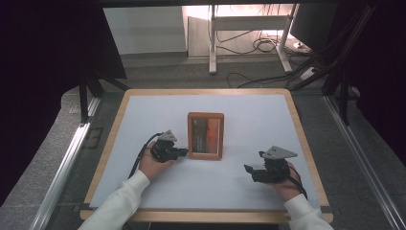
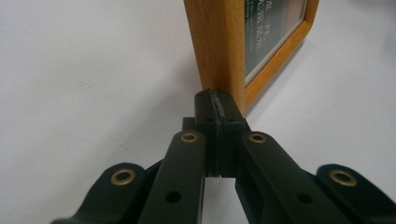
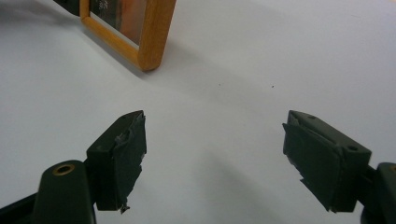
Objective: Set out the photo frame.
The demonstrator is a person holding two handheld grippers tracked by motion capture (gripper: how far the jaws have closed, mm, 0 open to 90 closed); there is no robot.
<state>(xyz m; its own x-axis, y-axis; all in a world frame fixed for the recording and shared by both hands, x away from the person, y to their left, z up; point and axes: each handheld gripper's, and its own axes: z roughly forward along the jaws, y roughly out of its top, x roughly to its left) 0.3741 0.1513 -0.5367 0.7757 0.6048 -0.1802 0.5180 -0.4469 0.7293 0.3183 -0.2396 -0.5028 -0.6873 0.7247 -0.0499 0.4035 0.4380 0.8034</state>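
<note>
A lab – black curtains [image 1: 43, 57], floor cables [image 1: 249, 45].

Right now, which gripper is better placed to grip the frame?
Left. The left gripper, jaws shut, is at the frame's left edge; the right gripper is open but well clear of it on the table.

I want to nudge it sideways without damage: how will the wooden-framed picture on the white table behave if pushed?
The wooden-framed picture looks stiff, so it should move as one piece. Its glazed front is probably fragile. It seems to stand on its edge, so a high push may tip it; the shut left tongs touch it low, which seems safer.
</note>
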